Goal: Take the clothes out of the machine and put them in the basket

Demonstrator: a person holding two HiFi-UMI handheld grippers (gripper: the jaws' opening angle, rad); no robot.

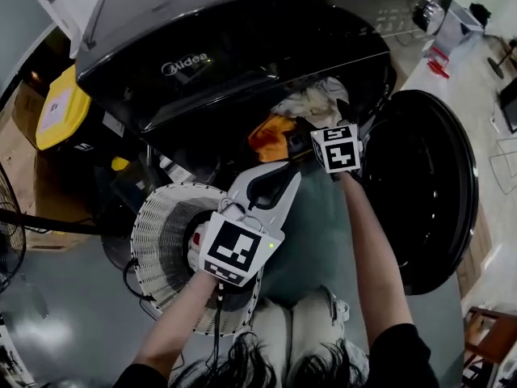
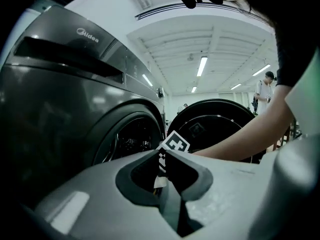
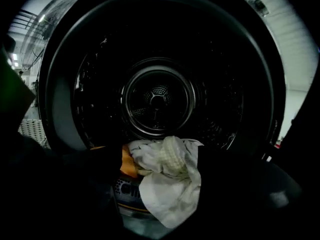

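Right gripper view: R gripper (image 3: 160, 184) jaws spread wide at the Midea washer (image 1: 242, 47) drum mouth, white cloth (image 3: 170, 169) btwn them, not pinched yet; orange garment (image 3: 127, 165) just left. L gripper (image 1: 281, 178) closed, empty, held over the white basket (image 1: 157, 241) near the washer, prob. keeping clear.
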